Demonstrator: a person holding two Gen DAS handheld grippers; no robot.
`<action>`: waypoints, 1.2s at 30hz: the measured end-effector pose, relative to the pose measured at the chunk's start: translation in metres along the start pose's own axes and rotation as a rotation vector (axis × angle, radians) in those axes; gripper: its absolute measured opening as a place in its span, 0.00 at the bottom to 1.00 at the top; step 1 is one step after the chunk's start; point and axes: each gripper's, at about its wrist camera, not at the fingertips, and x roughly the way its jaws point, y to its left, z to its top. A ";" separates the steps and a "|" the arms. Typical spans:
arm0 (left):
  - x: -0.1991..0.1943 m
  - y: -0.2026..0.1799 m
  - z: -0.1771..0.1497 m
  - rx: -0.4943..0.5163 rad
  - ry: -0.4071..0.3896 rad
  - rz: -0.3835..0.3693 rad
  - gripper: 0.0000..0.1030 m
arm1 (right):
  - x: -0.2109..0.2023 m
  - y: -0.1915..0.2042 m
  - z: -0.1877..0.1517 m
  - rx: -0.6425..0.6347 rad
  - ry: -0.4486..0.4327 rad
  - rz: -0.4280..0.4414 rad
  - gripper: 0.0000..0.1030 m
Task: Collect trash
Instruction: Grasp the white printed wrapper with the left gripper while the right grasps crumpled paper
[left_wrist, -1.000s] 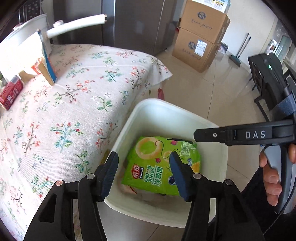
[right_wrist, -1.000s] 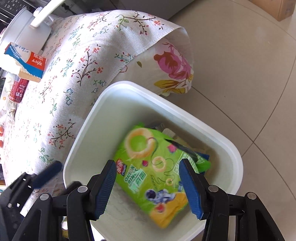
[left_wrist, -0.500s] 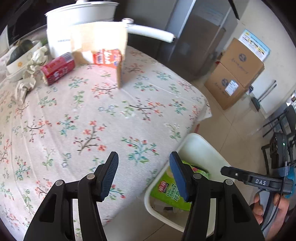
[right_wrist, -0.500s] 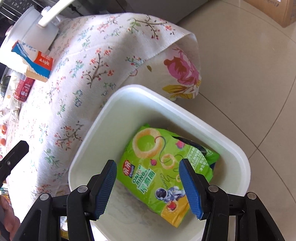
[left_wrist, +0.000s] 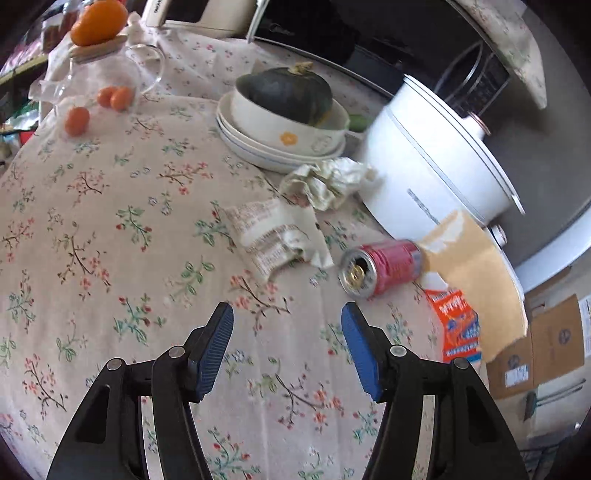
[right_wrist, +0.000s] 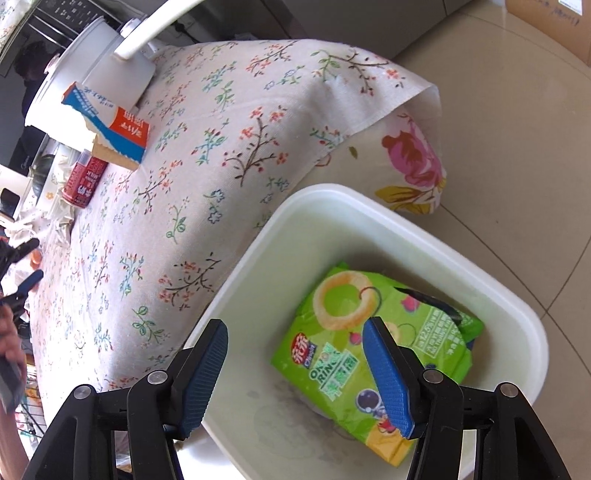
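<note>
Red drink can (left_wrist: 380, 272) lies sideways ahead of the empty, spread left gripper (left_wrist: 287, 345); likely to roll if nudged.

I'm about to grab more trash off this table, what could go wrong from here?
The red can lies on its side with its opened top facing the open left tongs; it may roll away or dribble onto the tablecloth. The crumpled paper sits against the white cooker and stacked bowls, so reaching for it may bump them.
</note>
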 end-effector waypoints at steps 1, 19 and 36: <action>0.007 -0.001 0.008 0.019 -0.011 0.028 0.63 | 0.002 0.003 -0.001 -0.003 0.002 0.004 0.64; 0.099 -0.003 0.069 0.330 0.076 0.064 0.76 | 0.005 0.199 0.016 -0.444 -0.264 0.163 0.70; 0.050 0.085 0.087 0.179 0.128 -0.190 0.12 | 0.165 0.406 0.124 -0.522 -0.238 0.070 0.68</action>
